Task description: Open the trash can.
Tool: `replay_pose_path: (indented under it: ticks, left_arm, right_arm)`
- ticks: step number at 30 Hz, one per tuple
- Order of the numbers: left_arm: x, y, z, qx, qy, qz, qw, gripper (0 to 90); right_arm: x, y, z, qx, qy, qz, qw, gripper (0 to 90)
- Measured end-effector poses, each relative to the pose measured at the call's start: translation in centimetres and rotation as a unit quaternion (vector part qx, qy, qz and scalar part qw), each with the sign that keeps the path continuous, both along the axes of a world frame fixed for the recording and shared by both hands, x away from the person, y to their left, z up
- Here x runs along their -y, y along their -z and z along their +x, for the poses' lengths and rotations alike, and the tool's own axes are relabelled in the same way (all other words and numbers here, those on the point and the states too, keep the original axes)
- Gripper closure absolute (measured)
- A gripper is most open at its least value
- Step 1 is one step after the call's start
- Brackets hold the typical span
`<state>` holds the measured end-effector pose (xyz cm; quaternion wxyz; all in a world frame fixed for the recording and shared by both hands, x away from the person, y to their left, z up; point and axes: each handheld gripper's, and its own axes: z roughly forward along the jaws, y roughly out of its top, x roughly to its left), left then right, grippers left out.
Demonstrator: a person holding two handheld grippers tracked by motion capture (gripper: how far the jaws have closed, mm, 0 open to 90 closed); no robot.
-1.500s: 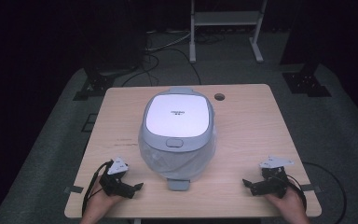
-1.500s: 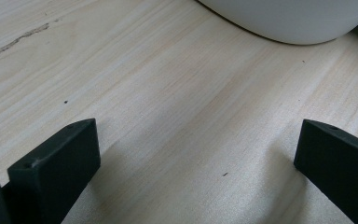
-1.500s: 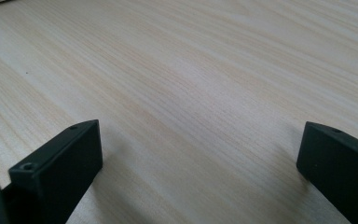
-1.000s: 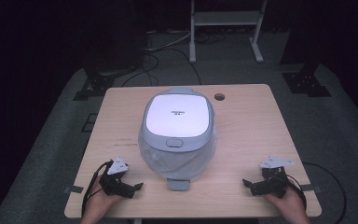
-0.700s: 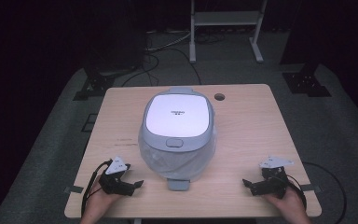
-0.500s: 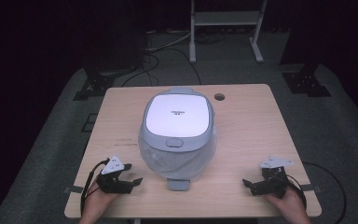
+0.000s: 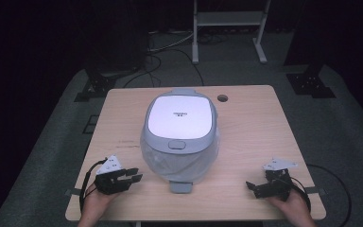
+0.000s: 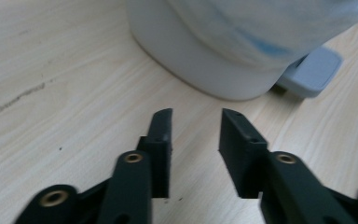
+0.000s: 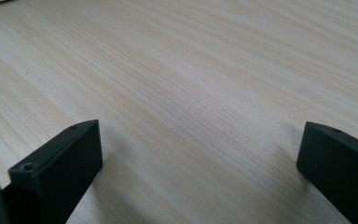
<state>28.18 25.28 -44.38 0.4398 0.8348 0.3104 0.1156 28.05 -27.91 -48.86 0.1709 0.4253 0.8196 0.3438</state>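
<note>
Here both grippers' fingers are parted (right (image 7: pixel 254 188) wider than left (image 7: pixel 133 176)) beside the rice cooker (image 7: pixel 179 137).

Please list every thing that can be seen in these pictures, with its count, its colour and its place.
rice cooker: one, white and pale grey, lid closed, at the middle of the table
grey tab: one, grey, at the cooker's base on the person's side
table: one, light wood, on a grey floor mat
cable hole: one, dark, far side of the table top, right of the cooker
white stand: one, white, on the floor behind the table
cables: several, dark and light, on the floor behind the table
left gripper: one, black, near left corner of the table, jaws a little apart, pointing toward the cooker
right gripper: one, black, near right corner, jaws wide apart, holding nothing
</note>
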Motion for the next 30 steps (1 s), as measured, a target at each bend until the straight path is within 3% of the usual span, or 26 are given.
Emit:
replay_pose_path:
  ticks: [10,30]
  left_arm:
    - [0.1,-1.8,-0.3,-0.008,0.005,-0.022,0.9997,90.0]
    - [0.6,-7.5,-1.4,0.012,0.051,-0.064,0.9965,89.9]
  right_arm:
    - [0.0,0.0,0.0,0.0,0.0,0.0,1.0,0.0]
    - [0.0,0.0,0.0,0.0,0.0,0.0,1.0,0.0]
